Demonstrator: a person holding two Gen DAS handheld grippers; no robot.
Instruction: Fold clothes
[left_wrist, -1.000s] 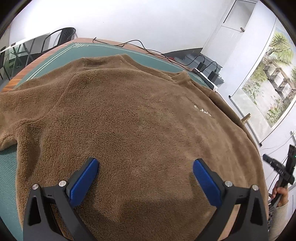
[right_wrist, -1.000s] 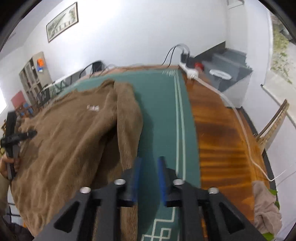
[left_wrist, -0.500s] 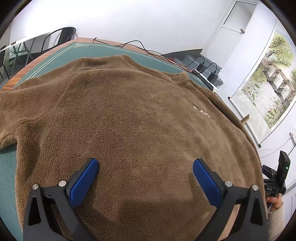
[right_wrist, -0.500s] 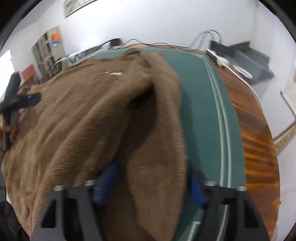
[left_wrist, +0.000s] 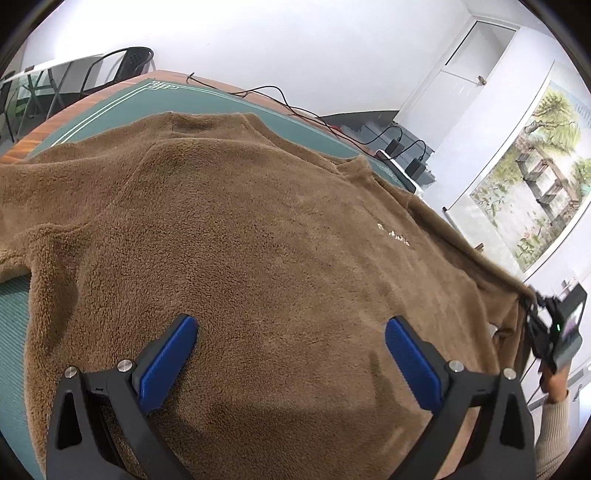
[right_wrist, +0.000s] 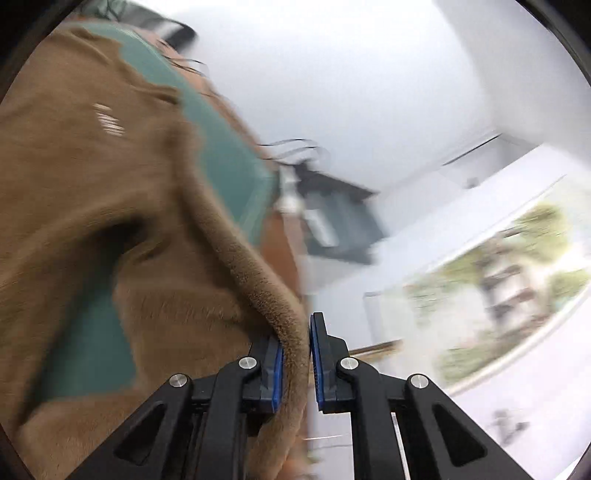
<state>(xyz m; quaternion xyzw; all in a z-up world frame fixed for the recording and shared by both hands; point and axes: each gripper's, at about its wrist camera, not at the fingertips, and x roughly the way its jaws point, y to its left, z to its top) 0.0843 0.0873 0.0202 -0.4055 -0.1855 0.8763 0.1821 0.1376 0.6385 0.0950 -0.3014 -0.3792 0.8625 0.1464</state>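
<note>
Your brown sweater (left_wrist: 258, 240) lies spread on the green table mat (left_wrist: 122, 103); white walls and a painting (left_wrist: 532, 192) lie behind. Your left gripper (left_wrist: 288, 354) hovers spread wide above it. Only the blurred right view shows the right gripper (right_wrist: 295, 354) pinching the sweater's edge.

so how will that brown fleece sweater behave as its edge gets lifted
Probably floppy: the brown fleece sweater already droops in a sagging fold from the right gripper. Its thick pile looks grippy, so slipping seems unlikely. Most still lies on the green table mat, so it may drag.
</note>
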